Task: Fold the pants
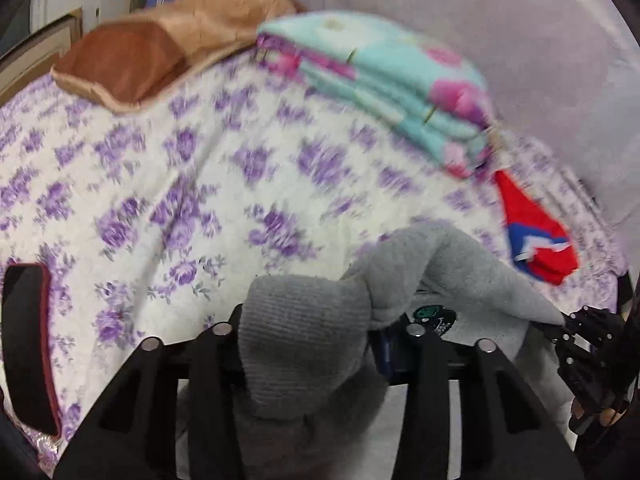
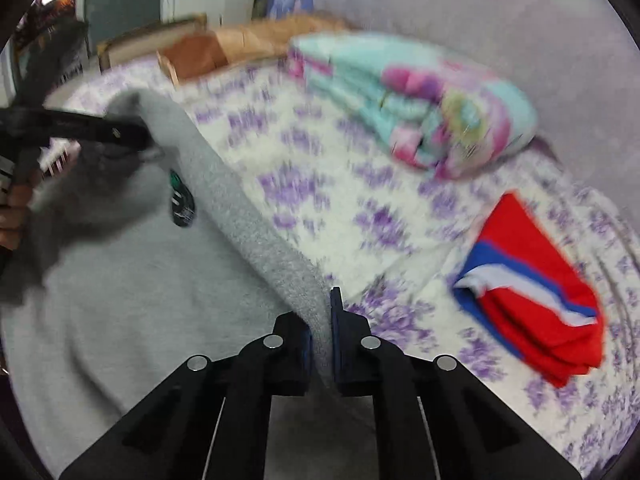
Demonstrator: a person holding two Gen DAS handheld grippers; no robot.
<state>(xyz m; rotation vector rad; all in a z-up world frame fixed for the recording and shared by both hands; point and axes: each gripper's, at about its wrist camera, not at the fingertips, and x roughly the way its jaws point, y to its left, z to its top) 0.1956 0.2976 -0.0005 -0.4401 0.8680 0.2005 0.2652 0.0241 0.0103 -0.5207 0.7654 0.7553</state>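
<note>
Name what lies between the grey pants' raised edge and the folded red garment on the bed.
In the right wrist view, only floral bedsheet lies between the grey pants and the red garment.

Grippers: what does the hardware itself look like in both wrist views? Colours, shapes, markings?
Both are matte black plastic. The left gripper and right gripper each show angular ribbed linkages with slot cutouts and four round silver discs on top. Blue pads line the inner faces of the fingers. No cables or printed markings are visible.
</note>
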